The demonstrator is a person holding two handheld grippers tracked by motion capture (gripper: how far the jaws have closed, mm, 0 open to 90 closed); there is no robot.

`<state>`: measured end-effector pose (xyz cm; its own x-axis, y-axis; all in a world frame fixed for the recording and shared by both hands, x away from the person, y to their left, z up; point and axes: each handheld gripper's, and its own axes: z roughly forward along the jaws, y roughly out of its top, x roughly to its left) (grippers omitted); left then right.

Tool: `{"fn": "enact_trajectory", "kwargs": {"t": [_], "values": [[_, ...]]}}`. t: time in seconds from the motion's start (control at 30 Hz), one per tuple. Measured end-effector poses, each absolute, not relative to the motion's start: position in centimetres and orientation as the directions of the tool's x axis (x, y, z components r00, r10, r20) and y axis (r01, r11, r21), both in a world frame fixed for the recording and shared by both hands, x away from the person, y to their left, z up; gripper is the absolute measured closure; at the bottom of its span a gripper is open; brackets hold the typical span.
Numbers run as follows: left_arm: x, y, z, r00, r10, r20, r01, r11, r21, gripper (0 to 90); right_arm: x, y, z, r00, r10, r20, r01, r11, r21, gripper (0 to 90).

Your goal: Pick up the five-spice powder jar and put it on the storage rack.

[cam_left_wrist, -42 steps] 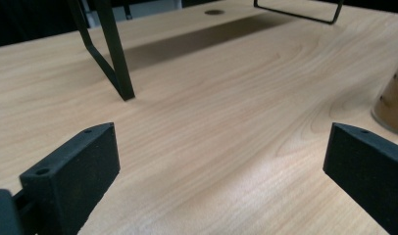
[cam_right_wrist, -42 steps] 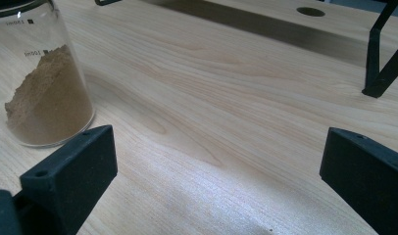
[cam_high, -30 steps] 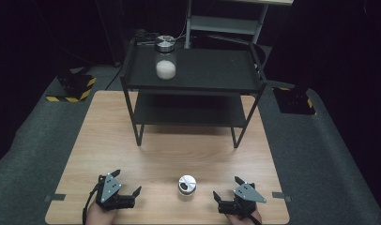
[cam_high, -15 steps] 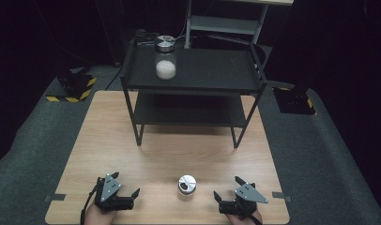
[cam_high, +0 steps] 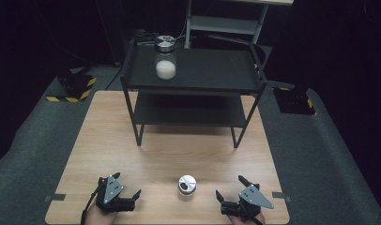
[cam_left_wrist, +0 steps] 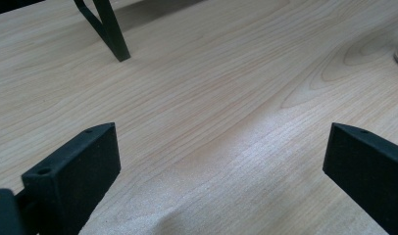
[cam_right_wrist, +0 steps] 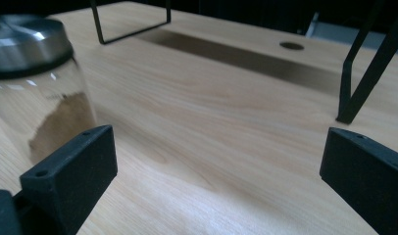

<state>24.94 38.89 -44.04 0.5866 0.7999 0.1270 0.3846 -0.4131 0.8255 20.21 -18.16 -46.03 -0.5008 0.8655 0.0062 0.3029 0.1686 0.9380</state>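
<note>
Both grippers sit at the near table (cam_high: 109,140) edge, left gripper (cam_high: 124,200) and right gripper (cam_high: 230,198) each with jaws wide apart and holding nothing; the small jar (cam_high: 186,186) stands between them, touching neither, so this looks like the start, before any reach. Next move probably calls for one gripper to swing inward and straddle the jar below its metal lid. Plenty of bare wood ahead up to the shelf (cam_high: 193,70), where a second jar (cam_high: 165,63) stands; near edge is close behind the hands.

Small jar (cam_high: 187,185) between two spread tongs, shelf rack (cam_high: 193,75) behind
</note>
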Motion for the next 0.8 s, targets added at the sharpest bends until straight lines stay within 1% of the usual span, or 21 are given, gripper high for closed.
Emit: {"fn": "enact_trajectory", "kwargs": {"t": [0.17, 0.33, 0.57, 0.8], "values": [[25.1, 39.0, -44.0, 0.585, 0.803, 0.111, 0.395, -0.401, 0.827, 0.8, 19.5, -17.7, -45.4, -0.523, 0.852, 0.003, 0.266, 0.159, 0.951, 0.2], [25.0, 39.1, -44.0, 0.588, 0.800, 0.116, 0.389, -0.406, 0.827, 0.8, 19.1, -17.1, -45.0, -0.542, 0.841, 0.002, 0.242, 0.154, 0.958, 0.3], [24.9, 38.9, -44.1, 0.591, 0.797, 0.127, 0.381, -0.414, 0.827, 0.8, 18.9, -16.2, -44.6, -0.563, 0.826, 0.018, 0.230, 0.136, 0.964, 0.3], [24.8, 38.8, -44.1, 0.591, 0.795, 0.137, 0.373, -0.420, 0.827, 0.8, 19.0, -15.2, -44.1, -0.580, 0.813, 0.041, 0.241, 0.124, 0.963, 0.3]]}}
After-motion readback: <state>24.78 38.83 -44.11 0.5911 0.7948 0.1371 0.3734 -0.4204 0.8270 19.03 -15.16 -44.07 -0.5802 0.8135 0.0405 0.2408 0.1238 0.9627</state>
